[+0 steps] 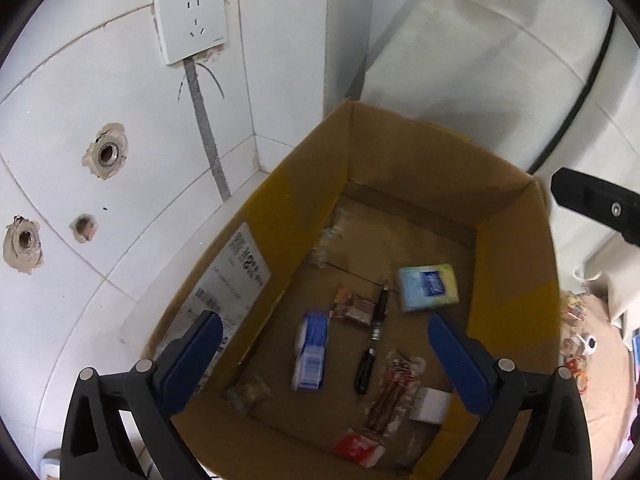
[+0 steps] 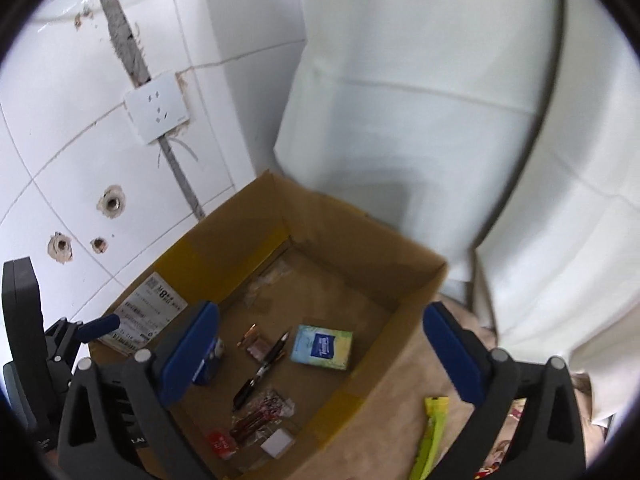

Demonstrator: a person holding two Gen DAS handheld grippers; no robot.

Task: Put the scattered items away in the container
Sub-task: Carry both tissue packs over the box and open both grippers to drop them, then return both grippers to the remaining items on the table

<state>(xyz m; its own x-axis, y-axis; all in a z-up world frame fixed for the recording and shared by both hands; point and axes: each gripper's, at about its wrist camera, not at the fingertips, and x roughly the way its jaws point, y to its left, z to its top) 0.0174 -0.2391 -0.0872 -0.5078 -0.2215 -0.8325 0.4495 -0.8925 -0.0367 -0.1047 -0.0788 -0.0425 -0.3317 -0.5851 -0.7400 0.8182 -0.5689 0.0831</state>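
R tongs (image 2: pixel 320 354) open, empty, over cardboard box (image 2: pixel 416 280) w/ pen (image 2: pixel 262 368).

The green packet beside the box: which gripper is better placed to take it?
Right. The green packet lies outside the box, between the right gripper's open jaws. The left gripper, also open, hangs over the box.

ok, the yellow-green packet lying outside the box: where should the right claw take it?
Grip the yellow-green packet across its narrow width near mid-length, coming from above. It lies flat and long on the beige surface beside the cardboard box, so the fingers should straddle its long edges. The right claw is open.
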